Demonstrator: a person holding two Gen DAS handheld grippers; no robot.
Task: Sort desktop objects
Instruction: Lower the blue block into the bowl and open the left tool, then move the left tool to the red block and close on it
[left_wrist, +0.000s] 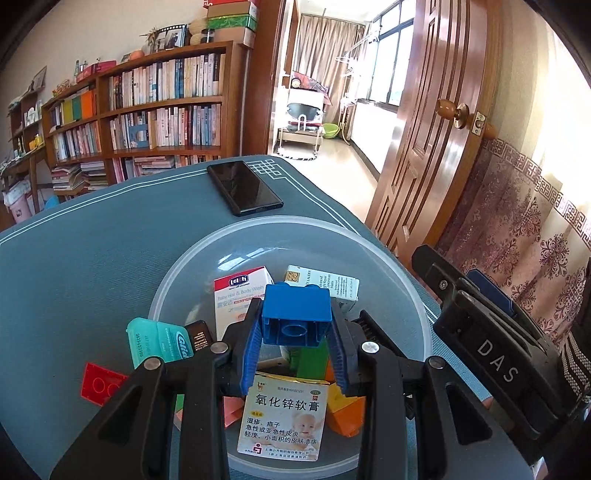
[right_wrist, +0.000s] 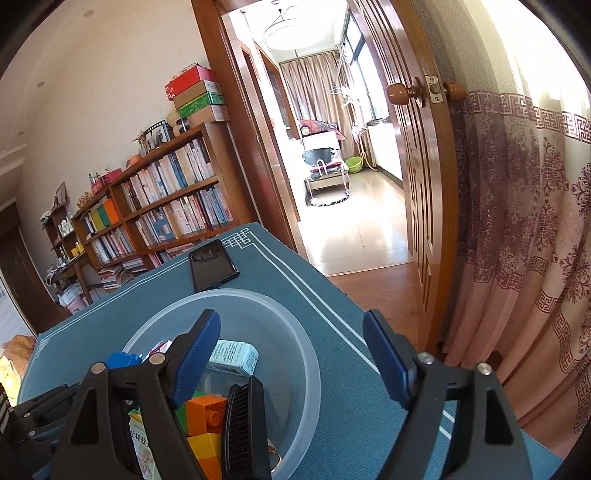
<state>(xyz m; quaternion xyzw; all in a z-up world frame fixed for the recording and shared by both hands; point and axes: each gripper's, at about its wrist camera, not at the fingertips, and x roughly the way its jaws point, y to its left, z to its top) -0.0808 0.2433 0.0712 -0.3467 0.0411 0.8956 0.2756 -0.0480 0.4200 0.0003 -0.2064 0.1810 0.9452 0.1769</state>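
Jaws gripping blue brick (left_wrist: 295, 314) over bowl (left_wrist: 402, 280)

The white-and-orange cardboard ointment box (left_wrist: 286, 421) reads "氧化锌软膏". The red-topped white carton (left_wrist: 240, 295) says "Baby Hair & Body Wash", the teal plastic floss case (left_wrist: 159, 341) "Glide". The black gripper (left_wrist: 495, 360) at right bears "DAS".

Left wrist view: the left gripper (left_wrist: 293, 334) and its blue brick (left_wrist: 295, 314) cover the middle of the clear bowl (left_wrist: 388, 258) — the green brick (left_wrist: 312, 363) and orange brick (left_wrist: 345, 415) show only in part. The red brick (left_wrist: 98, 384) is partly hidden behind a gripper arm. The dark sachet (left_wrist: 199, 334), possibly a wipe packet, bears print too small to read. Right wrist view: the ointment box (right_wrist: 142, 448) is hidden on both sides by gripper arms; the bowl's near rim runs off the lower edge.
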